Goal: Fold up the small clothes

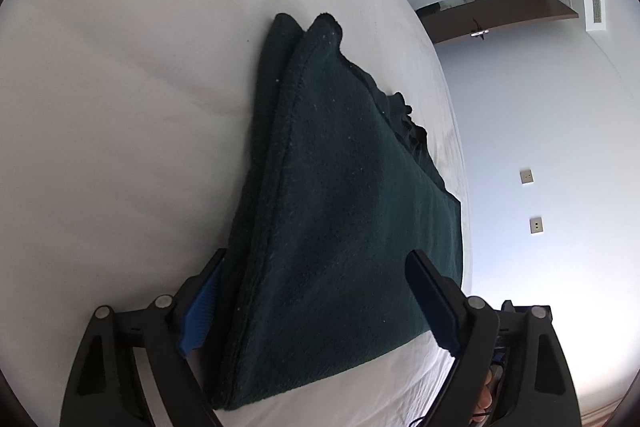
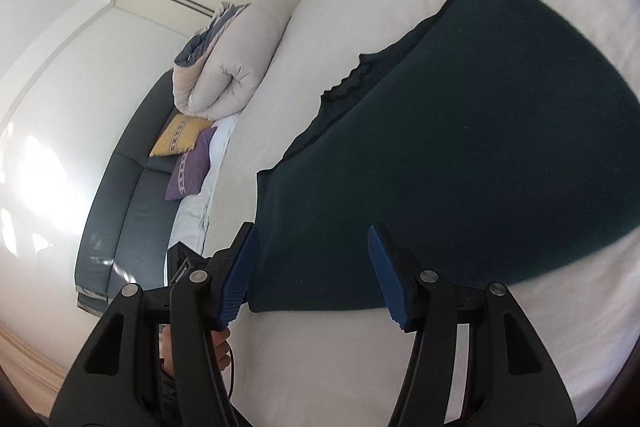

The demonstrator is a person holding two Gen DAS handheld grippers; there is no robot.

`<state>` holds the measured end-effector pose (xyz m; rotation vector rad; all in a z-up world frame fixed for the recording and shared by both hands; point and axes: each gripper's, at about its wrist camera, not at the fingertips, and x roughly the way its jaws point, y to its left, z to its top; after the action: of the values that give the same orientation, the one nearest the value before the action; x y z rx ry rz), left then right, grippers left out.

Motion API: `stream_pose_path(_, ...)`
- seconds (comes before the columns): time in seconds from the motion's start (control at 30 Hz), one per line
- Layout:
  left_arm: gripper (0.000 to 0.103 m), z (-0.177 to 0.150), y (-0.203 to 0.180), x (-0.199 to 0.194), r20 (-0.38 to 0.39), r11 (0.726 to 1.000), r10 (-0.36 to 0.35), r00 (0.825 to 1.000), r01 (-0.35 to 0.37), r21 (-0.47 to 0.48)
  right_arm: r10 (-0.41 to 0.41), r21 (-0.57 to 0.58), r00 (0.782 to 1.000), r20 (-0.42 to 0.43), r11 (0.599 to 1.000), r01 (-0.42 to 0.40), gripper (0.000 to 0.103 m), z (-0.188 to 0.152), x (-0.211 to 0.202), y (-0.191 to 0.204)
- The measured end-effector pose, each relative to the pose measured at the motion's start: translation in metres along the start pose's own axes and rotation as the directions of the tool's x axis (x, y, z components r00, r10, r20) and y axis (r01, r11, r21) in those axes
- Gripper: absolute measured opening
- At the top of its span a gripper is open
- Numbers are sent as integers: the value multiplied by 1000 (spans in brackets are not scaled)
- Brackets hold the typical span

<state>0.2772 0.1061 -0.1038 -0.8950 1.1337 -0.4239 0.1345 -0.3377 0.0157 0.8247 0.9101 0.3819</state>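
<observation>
A: Entry, left side first. Left gripper (image 1: 316, 291) hangs over the near end of the dark green garment (image 1: 340, 187), jaws spread wide. One blue pad (image 1: 200, 319) sits just beside the stacked folded edge, the other stands clear above the cloth. Nothing pinched.

B: So the garment lies on its own?

A: Yes, flat on the white bedsheet (image 1: 120, 107), doubled over, two layered edges visible along its left side and two rounded corners at the far end. (A ruffled bit of trim pokes out on the right side, not tucked in.)

B: Right gripper?

A: Right gripper (image 2: 314, 275) also stands open, pads apart above the near hem of the garment (image 2: 460, 147); the left pad is just off the cloth's corner. No grip that I can see.

B: Why both at the near edge?

A: My reading: a fold is laid down and both hands are placed to take the near hem for the next fold, or to smooth it. Cannot settle which.

B: Surroundings?

A: Rolled duvet (image 2: 228, 67) and two cushions, yellow (image 2: 180, 135) and purple (image 2: 192, 167), far left, well apart.
</observation>
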Motion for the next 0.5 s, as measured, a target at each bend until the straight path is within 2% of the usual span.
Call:
stream_pose_path(0.13, 53, 5, 13, 3, -21, 995, -51, 998, 49, -90, -9, -27, 999, -50, 1000, 8, 56, 8, 28, 12)
stream_pose_path(0.27, 32, 2, 16, 6, -28, 994, -49, 998, 46, -102, -10, -38, 995, -102, 999, 6, 56, 19, 60, 21)
stream_pose_path(0.3, 22, 2, 16, 7, -30, 994, -48, 998, 45, -103, -6, -37, 994, -112, 999, 2, 56, 22, 68, 23)
stream_pose_path(0.33, 16, 1, 17, 7, -29, 994, -46, 999, 42, -105, -1, -38, 992, -123, 999, -3, 56, 25, 77, 24)
stream_pose_path(0.5, 11, -1, 7, -2, -11, 993, -63, 998, 61, -103, -30, -20, 984, -176, 999, 27, 56, 34, 113, 15)
